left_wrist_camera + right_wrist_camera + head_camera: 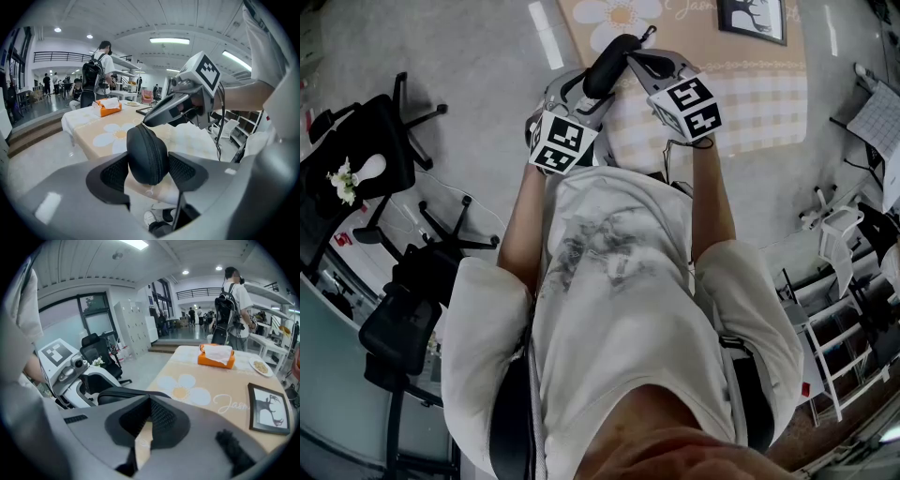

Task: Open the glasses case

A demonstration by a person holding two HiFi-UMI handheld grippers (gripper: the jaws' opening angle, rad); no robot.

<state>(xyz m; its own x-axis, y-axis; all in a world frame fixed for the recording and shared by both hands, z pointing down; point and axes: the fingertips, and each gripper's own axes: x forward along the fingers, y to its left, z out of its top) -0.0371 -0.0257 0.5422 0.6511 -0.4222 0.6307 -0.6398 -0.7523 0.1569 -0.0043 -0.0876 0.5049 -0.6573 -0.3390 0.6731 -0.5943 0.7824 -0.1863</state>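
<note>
A black zippered glasses case (605, 67) (147, 154) is held in the air over the near edge of the daisy-print table (750, 94). My left gripper (592, 92) (147, 172) is shut on its lower end, one pad on each side. My right gripper (630, 58) (145, 123) (150, 401) comes in from the right with its tips closed together, touching the case's top end at the zipper seam. The case (117, 393) shows as a dark curve just behind those tips. Whether a zipper pull is pinched is hidden.
An orange tissue box (215, 355) and a framed picture (268, 408) lie on the table. Black office chairs (366, 159) stand to my left and white shelving (844, 309) to my right. A person with a backpack (96, 75) stands beyond the table.
</note>
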